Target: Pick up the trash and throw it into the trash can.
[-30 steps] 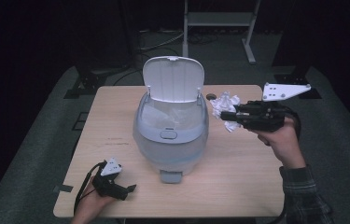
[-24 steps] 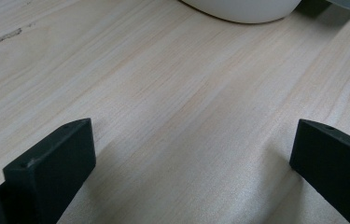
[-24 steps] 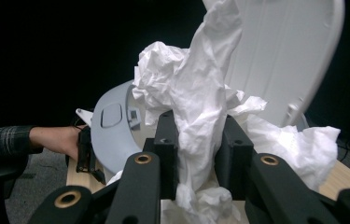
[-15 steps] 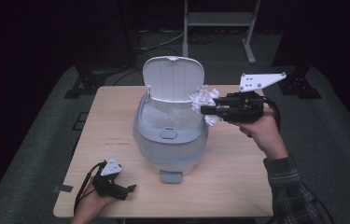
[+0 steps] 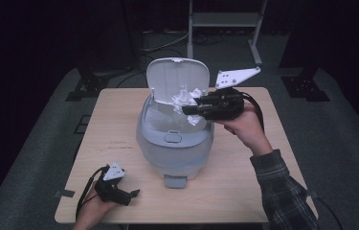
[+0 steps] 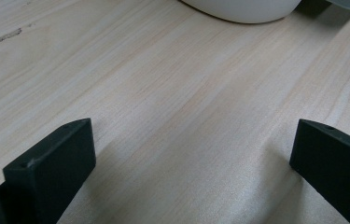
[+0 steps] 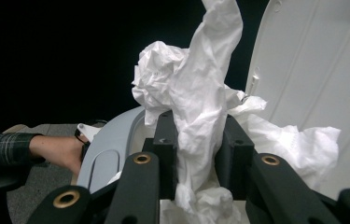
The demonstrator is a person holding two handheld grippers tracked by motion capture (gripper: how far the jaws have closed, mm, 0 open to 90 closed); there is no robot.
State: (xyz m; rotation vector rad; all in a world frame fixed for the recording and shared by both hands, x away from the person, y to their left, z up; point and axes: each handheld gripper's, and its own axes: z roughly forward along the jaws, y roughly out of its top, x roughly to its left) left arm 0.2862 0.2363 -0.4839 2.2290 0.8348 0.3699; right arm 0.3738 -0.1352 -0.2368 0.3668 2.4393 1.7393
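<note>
A pale grey bin (image 5: 174, 143) with its white lid (image 5: 177, 79) flipped up stands mid-table. My right gripper (image 5: 189, 106) is shut on a crumpled white tissue (image 5: 184, 98) and holds it over the bin's open mouth, just in front of the lid. In the right gripper view the tissue (image 7: 196, 102) is pinched between the two black jaws, with the lid (image 7: 312, 70) at the right and the bin's rim (image 7: 112, 140) below left. My left gripper (image 5: 130, 195) rests on the table near its front left corner, open, with only bare wood (image 6: 186, 112) between its jaws.
The wooden table (image 5: 263, 182) has free room right of the bin and along its front edge. A metal stand (image 5: 225, 19) is on the floor behind the table. The bin's base (image 6: 242, 9) lies ahead of the left gripper.
My right gripper has carried the tissue leftward from the table's back right to above the open bin. The left gripper has stayed put.
</note>
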